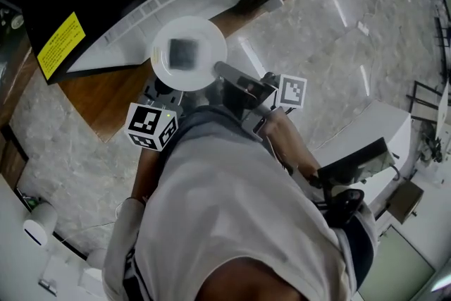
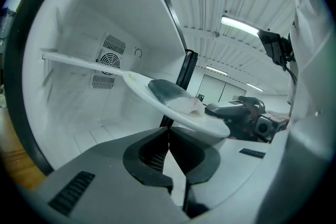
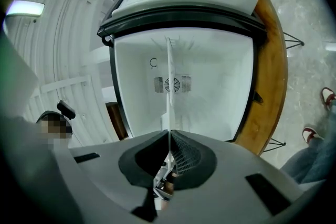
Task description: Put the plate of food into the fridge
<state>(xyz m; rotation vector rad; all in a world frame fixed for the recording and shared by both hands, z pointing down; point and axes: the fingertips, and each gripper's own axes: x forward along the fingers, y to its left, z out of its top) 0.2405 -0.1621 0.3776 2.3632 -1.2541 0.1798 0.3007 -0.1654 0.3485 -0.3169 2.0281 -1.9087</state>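
A white plate (image 1: 208,46) with a piece of food (image 1: 183,53) hangs in front of the open fridge (image 1: 134,7). My right gripper (image 1: 221,72) is shut on the plate's near right rim. In the right gripper view the plate (image 3: 169,81) shows edge-on as a thin line between the closed jaws of the right gripper (image 3: 169,136). My left gripper (image 1: 161,91) sits just below the plate's near left side. In the left gripper view the left gripper (image 2: 169,131) is shut with nothing in it, and the plate (image 2: 178,113) with the food (image 2: 170,93) is above it. The fridge's white inside (image 3: 210,76) has a fan vent (image 3: 172,84).
The fridge door (image 1: 42,3) with a yellow label (image 1: 60,44) stands open at the left. A wooden panel (image 3: 270,76) runs along the fridge's side. White equipment (image 1: 366,130) stands on the marble floor to the right. A person's sandalled feet (image 3: 317,123) are nearby.
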